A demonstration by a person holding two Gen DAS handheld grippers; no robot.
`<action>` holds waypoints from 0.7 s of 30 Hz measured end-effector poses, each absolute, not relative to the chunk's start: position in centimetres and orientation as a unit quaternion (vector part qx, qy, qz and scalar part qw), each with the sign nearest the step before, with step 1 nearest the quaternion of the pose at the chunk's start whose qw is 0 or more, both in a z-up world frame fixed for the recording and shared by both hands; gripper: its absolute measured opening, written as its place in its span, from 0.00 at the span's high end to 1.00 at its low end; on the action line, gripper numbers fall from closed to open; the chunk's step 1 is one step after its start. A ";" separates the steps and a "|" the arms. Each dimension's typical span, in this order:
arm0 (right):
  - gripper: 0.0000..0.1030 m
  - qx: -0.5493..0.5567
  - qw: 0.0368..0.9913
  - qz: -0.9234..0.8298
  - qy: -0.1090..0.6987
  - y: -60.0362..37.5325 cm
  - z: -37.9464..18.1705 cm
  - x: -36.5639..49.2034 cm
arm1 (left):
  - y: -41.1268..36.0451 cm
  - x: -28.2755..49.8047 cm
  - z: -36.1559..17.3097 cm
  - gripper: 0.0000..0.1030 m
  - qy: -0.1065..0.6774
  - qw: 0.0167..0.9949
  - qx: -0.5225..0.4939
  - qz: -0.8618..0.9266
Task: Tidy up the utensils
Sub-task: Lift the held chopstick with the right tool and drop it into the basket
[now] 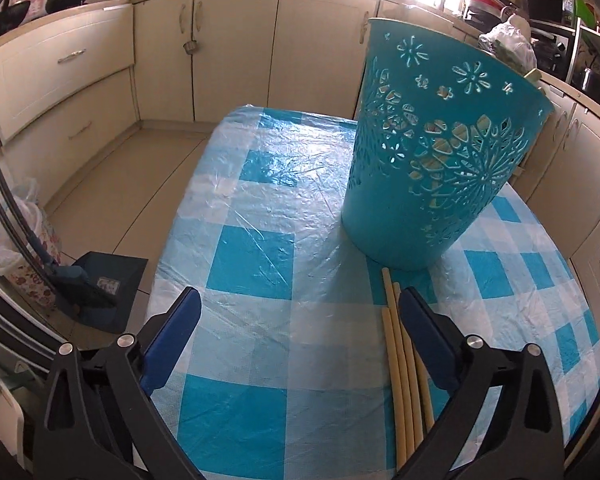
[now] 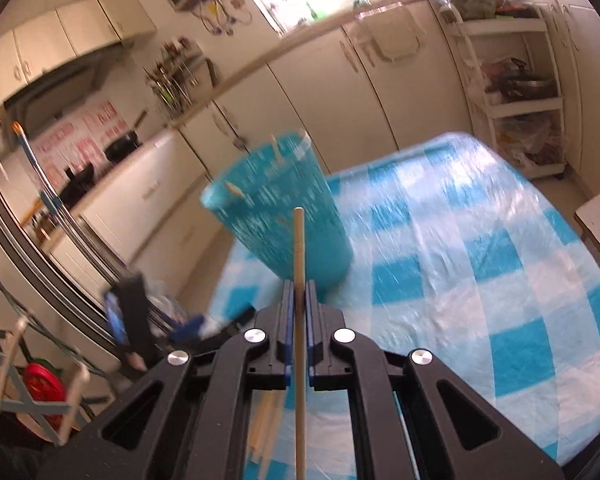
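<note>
A teal perforated basket [image 1: 436, 152] stands upright on the blue-and-white checked table [image 1: 260, 248]; pale utensil pieces show through its holes. Several pale wooden chopsticks [image 1: 404, 360] lie on the cloth in front of it, by my left gripper's right finger. My left gripper [image 1: 300, 316] is open and empty above the table. In the right wrist view my right gripper [image 2: 299, 292] is shut on one wooden chopstick [image 2: 299, 248], held pointing at the basket [image 2: 284, 216], whose rim shows several utensil tips. More chopsticks [image 2: 266, 420] lie below this gripper.
Cream kitchen cabinets [image 1: 236, 48] run around the room. A blue dustpan [image 1: 100, 288] and a lined bin [image 1: 16, 232] stand on the floor left of the table. A white shelf trolley [image 2: 516, 92] stands beyond the table's far corner. My left gripper [image 2: 156, 316] shows at the table's left.
</note>
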State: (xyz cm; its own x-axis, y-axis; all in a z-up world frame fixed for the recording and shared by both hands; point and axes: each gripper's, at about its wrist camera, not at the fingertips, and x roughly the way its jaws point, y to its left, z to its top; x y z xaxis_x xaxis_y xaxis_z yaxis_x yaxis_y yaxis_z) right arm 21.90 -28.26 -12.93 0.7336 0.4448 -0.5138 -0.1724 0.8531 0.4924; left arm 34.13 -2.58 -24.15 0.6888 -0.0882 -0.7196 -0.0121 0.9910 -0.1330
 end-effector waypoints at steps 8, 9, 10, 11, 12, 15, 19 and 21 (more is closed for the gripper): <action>0.94 0.211 0.929 0.205 0.226 -26.8 -5.1 24.8 | -2.4 34.2 -24.4 0.07 0.398 0.914 -0.075 -0.029; 0.94 0.210 0.932 0.203 0.214 -26.5 -4.2 25.4 | -2.3 34.2 -24.4 0.07 0.397 0.914 -0.077 -0.029; 0.94 0.210 0.935 0.201 0.204 -26.3 -3.6 25.8 | -2.3 34.1 -24.4 0.07 0.396 0.914 -0.078 -0.029; 0.94 0.209 0.938 0.198 0.192 -26.0 -2.9 26.4 | -2.3 34.1 -24.4 0.08 0.395 0.915 -0.079 -0.029; 0.94 0.203 0.944 0.190 0.177 -25.6 -2.2 27.1 | -2.2 34.0 -24.4 0.07 0.394 0.915 -0.080 -0.030; 0.94 0.183 0.962 0.153 0.136 -24.1 -1.0 29.5 | -2.1 33.9 -24.3 0.07 0.391 0.916 -0.083 -0.031; 0.94 0.162 0.976 0.097 0.113 -22.0 -1.9 32.6 | -1.9 33.9 -24.2 0.07 0.390 0.916 -0.091 -0.032; 0.94 0.150 0.979 0.073 0.119 -21.1 -3.3 34.2 | -1.8 34.0 -24.3 0.07 0.391 0.915 -0.095 -0.033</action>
